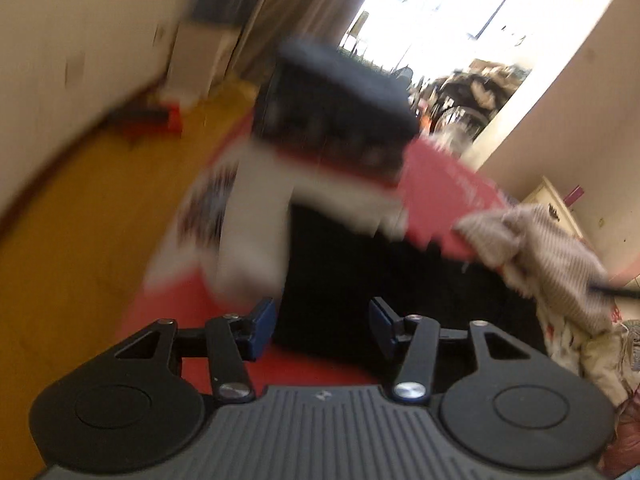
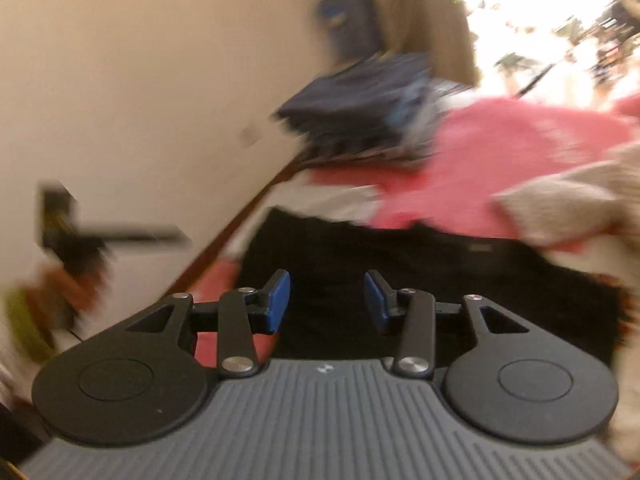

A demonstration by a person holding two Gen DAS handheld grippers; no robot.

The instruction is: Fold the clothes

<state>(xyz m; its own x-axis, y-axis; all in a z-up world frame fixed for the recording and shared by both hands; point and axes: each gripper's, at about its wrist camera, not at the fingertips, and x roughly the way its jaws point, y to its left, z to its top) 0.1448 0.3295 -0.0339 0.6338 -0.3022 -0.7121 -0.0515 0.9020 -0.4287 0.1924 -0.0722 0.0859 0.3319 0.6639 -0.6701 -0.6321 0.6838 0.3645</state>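
On the left, a white garment (image 1: 256,216) lies on the red surface (image 1: 444,196), beside a black garment (image 1: 340,280). The left tool (image 1: 322,322) hovers over the black garment with its jaws apart and nothing between them. The right tool (image 2: 326,300) is the same, half wide and empty. A dark folded stack (image 1: 340,108) sits behind, and a striped beige garment (image 1: 552,248) lies at the right.
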